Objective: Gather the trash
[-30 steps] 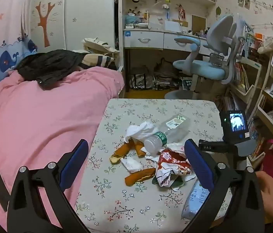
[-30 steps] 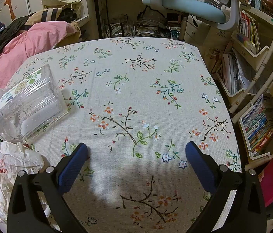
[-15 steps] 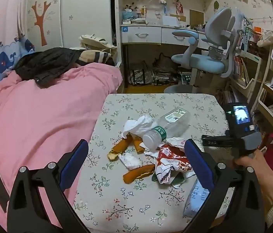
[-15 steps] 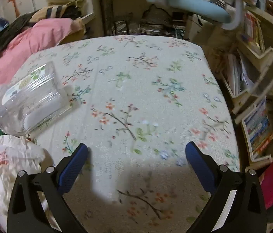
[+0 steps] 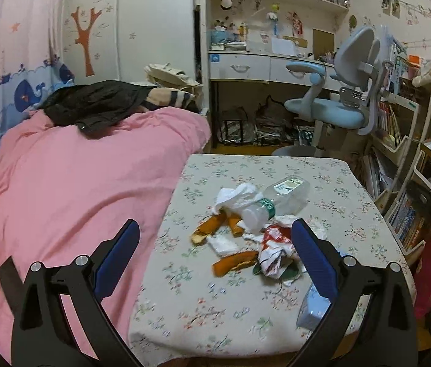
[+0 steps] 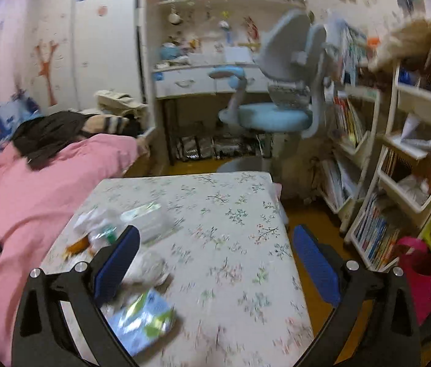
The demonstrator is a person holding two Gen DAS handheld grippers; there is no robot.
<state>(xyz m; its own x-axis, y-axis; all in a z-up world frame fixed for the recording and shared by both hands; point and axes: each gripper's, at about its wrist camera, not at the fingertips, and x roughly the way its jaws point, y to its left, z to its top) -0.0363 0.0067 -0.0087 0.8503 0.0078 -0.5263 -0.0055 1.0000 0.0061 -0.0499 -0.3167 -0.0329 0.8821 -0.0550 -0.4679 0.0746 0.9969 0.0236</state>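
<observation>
Trash pile sits mid-bench in the left wrist view, centre-right of frame. Clear plastic bottle (image 5: 273,205) lies on its side, green-banded neck pointing toward the lower left, touching a white crumpled tissue (image 5: 237,195) on its left. Just below them, orange peel pieces (image 5: 212,229) and a second peel strip (image 5: 235,263) lower down, with a small white wad between. Red-and-white crumpled wrapper (image 5: 276,247) lies right of the peels, partly behind the right finger of the left tool (image 5: 215,250). A blue-green packet (image 5: 310,309) sits near the bench's lower right edge, apart from the pile.

Left tool: fingers wide apart, nothing between them, hovering above the bench (image 5: 246,321) near edge; floral cloth on the bench.

Right wrist view is motion-blurred. Right tool (image 6: 215,257) also spread apart, holding nothing, above the bench (image 6: 246,214). Bottle (image 6: 151,220) at left-centre of frame, blue-green packet (image 6: 142,315) at lower left by the left finger. Other trash there too smeared to tell apart.

Pink bed (image 5: 62,183) butts the bench's left side, black garment (image 5: 93,104) on it at upper left. Blue desk chair (image 5: 338,104) upper right, bookshelves (image 5: 405,140) along the right edge, white desk (image 5: 261,67) at the back.
</observation>
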